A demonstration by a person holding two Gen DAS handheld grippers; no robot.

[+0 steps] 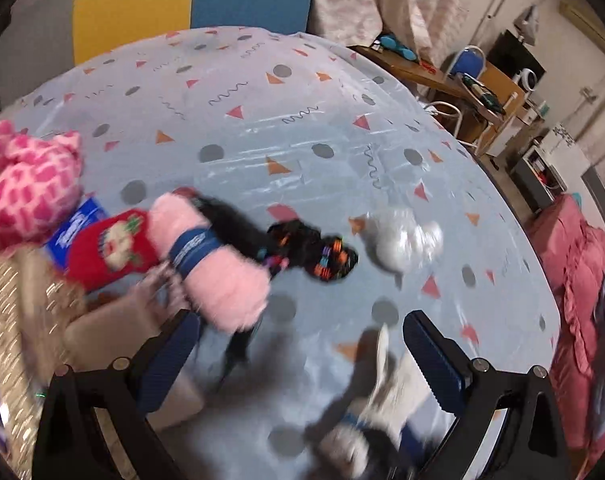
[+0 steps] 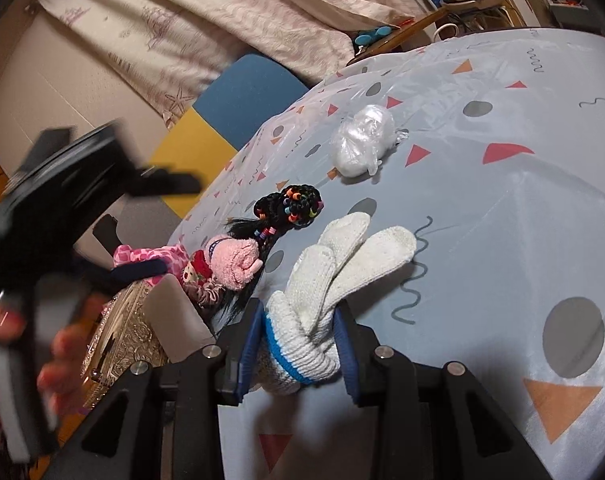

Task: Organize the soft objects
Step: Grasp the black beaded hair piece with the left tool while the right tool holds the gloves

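My right gripper point(image 2: 300, 344) is shut on a white knitted glove point(image 2: 342, 264) with a blue cuff band, held just above the table; the glove also shows blurred in the left wrist view point(image 1: 382, 392). My left gripper point(image 1: 298, 364) is open and empty above the table, its fingers either side of bare cloth. A pink fluffy roll with a blue band point(image 1: 210, 264), a red sock point(image 1: 114, 248), a black wig with coloured beads point(image 1: 314, 252) and a pink checked plush point(image 1: 26, 188) lie at the left. A clear plastic bag of white stuffing point(image 2: 362, 140) lies further out.
The table point(image 2: 522, 208) wears a light blue cloth with triangles and dots. A gold patterned box point(image 2: 122, 332) stands at its left edge beside the soft items. A blue and yellow chair point(image 1: 190, 4) stands behind. A red bundle point(image 1: 574, 288) lies at the right.
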